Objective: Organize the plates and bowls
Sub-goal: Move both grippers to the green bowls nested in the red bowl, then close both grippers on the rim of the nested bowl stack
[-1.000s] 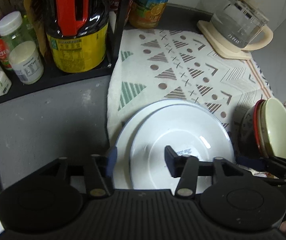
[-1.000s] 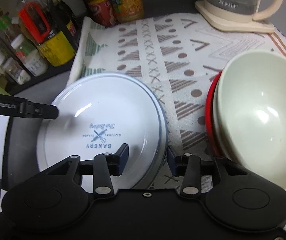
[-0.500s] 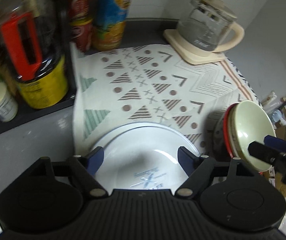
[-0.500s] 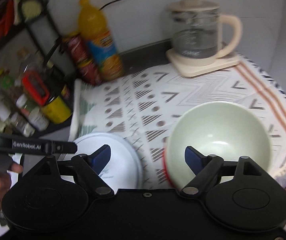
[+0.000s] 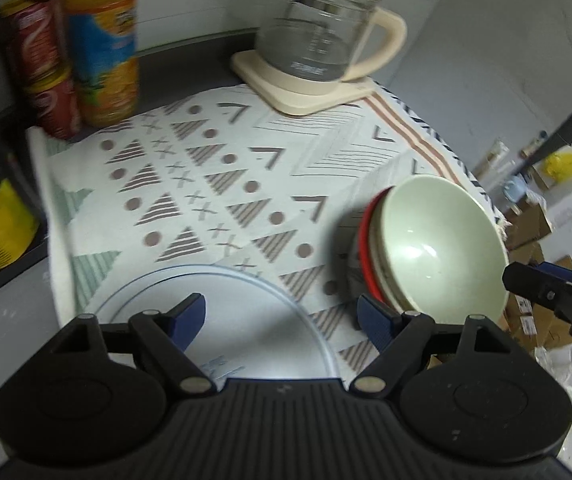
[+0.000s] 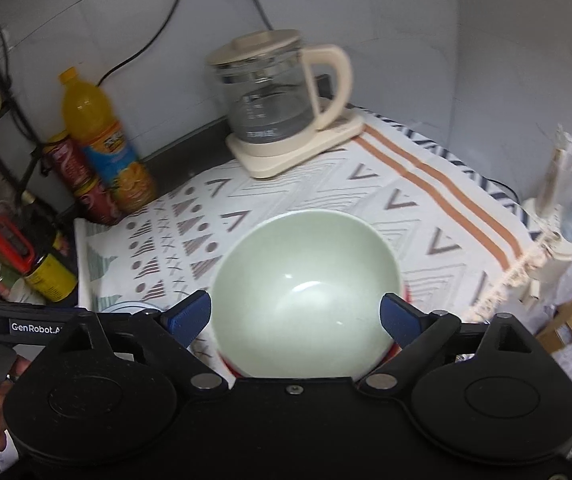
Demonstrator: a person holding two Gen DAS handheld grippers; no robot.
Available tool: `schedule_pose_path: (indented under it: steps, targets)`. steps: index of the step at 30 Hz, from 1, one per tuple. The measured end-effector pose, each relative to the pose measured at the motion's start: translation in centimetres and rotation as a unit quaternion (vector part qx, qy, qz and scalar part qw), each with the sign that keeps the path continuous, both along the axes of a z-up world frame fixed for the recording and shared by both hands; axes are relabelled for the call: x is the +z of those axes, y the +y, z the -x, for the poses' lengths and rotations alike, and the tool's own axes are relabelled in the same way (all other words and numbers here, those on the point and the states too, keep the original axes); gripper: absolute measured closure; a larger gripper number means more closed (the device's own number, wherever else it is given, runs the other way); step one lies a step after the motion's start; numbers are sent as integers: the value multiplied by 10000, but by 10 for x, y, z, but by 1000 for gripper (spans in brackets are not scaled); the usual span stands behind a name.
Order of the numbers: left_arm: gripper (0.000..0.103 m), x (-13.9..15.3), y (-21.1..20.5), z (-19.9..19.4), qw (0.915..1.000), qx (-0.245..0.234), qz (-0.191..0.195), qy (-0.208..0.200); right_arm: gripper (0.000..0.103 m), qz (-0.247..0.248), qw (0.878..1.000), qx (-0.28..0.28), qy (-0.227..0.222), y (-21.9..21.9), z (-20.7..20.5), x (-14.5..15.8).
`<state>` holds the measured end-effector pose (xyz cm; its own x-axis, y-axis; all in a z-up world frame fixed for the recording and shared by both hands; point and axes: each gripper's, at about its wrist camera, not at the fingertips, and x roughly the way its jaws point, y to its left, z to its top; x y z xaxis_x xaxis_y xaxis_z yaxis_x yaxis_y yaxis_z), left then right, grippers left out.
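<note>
Both grippers had lifted off the white plates (image 5: 222,320). My left gripper (image 5: 282,316) hung released above them, nothing between its fingers. My right gripper (image 6: 295,318) had just been opening and framed the pale green bowl (image 6: 305,292) without touching it. That bowl sat nested in a red-rimmed bowl (image 5: 365,240) at three o'clock of the plates on the patterned cloth (image 5: 226,184), like with like, I judged. At twelve o'clock stood the glass kettle (image 6: 270,96).
</note>
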<state>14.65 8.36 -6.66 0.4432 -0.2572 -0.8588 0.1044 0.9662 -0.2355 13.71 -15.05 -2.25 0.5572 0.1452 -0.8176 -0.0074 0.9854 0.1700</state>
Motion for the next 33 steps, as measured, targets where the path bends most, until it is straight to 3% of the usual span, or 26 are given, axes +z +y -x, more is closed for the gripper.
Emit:
schedule_pose_path:
  steps: [12, 23, 31, 33]
  targets:
    - [21, -10, -40, -14, 9990, -442, 56, 102, 6, 171, 9985, -512, 110, -32, 14, -4]
    - [21, -22, -54, -26, 9990, -395, -1, 193, 6, 107, 9961, -787, 376, -51, 11, -22]
    - [21, -34, -59, -38, 9990, -235, -85, 365, 6, -105, 9962, -643, 574, -54, -8, -42]
    - [23, -39, -60, -42, 9990, -185, -94, 403, 12, -158, 9958, -606, 669, -53, -14, -49]
